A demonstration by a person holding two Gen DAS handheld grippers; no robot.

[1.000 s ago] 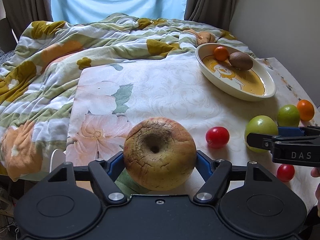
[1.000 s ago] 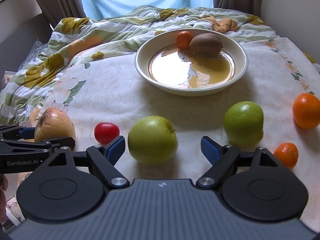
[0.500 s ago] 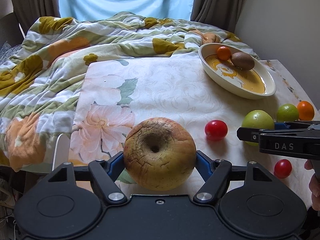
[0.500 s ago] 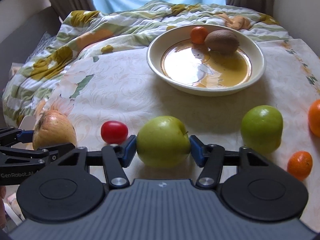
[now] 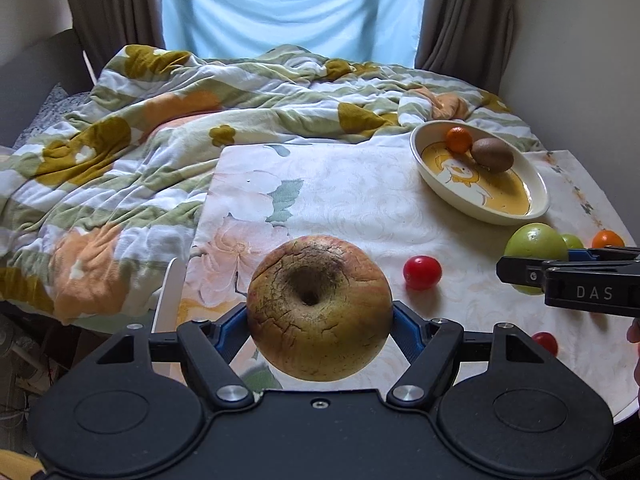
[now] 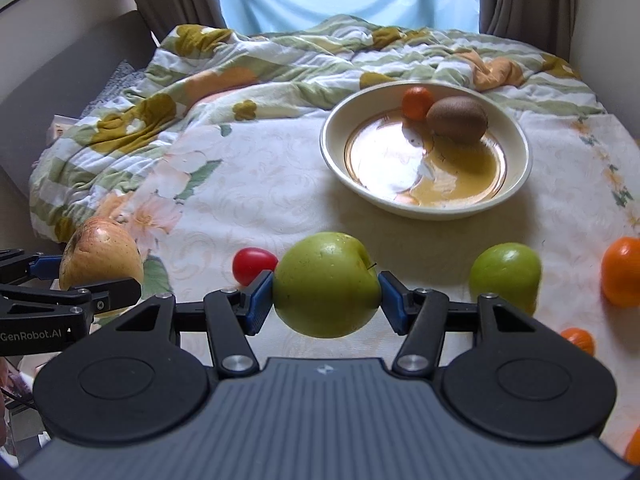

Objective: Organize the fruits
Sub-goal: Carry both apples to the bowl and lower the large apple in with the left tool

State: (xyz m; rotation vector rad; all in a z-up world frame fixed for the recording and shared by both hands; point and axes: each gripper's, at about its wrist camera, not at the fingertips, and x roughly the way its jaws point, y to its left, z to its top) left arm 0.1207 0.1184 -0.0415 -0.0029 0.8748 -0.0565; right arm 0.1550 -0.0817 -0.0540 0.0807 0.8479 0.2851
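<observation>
the left gripper (image 5: 319,316) still clamps the russet apple (image 5: 319,308) off the table's (image 6: 280,184) near left edge. the right gripper (image 6: 326,300) has just clenched the green apple (image 6: 326,284) and raised it; both seem bound for the bowl (image 6: 336,148).

A cracked yellow-brown apple (image 5: 319,309) hangs off the cloth, near-left of the cream bowl (image 6: 516,184). A green apple (image 6: 326,285) is lifted before the bowl. Inside the bowl lie a kiwi (image 6: 457,119) and a small orange (image 6: 417,102), touching. A red tomato (image 6: 253,265) and a second green apple (image 6: 506,274) rest near the bowl.
</observation>
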